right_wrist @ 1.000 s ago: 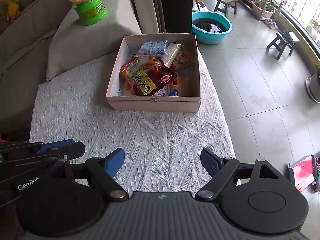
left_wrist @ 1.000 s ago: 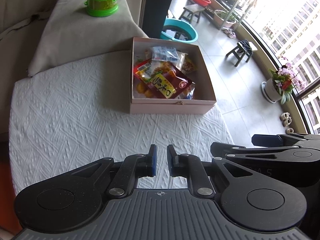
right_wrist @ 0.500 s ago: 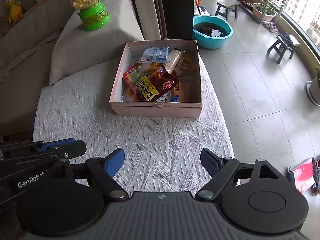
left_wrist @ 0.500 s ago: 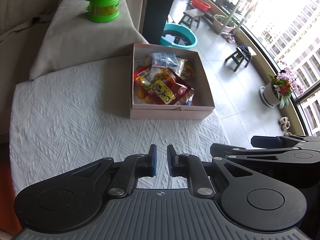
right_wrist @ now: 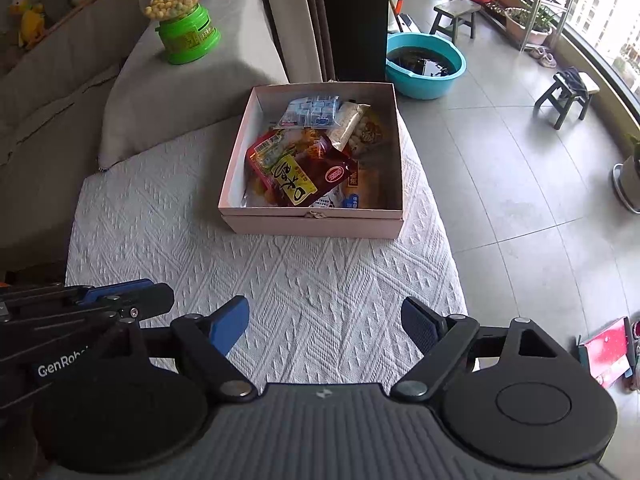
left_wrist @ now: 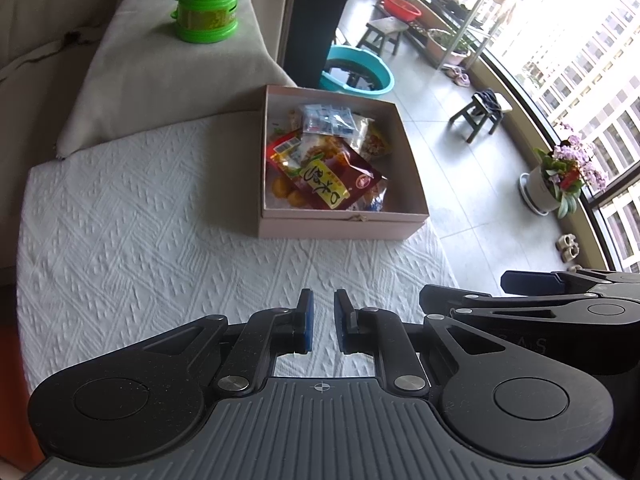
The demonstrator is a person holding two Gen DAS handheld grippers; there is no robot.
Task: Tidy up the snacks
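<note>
A: Where do the snacks sit?

B: All in the pink box (right_wrist: pixel 312 222) at the far right part of the white cloth (right_wrist: pixel 168 224) covering the bench. A red packet with a yellow label (right_wrist: pixel 300 174) lies on top, a clear pack of blue-wrapped sweets (right_wrist: pixel 310 110) at the far wall. The cloth is bare, so the sorting looks done.

A: And the tongs?

B: The left tongs (left_wrist: pixel 322 322) are drawn together, holding nothing. The right tongs (right_wrist: pixel 324 322) stand wide apart, also empty. Both hang over the near cloth, well short of the box.

A: Room to move?

B: Plenty on the left. The box's right wall sits near the cloth's edge, with tiled floor (right_wrist: pixel 500 152) beyond, so a nudge rightwards might tip it off.
</note>
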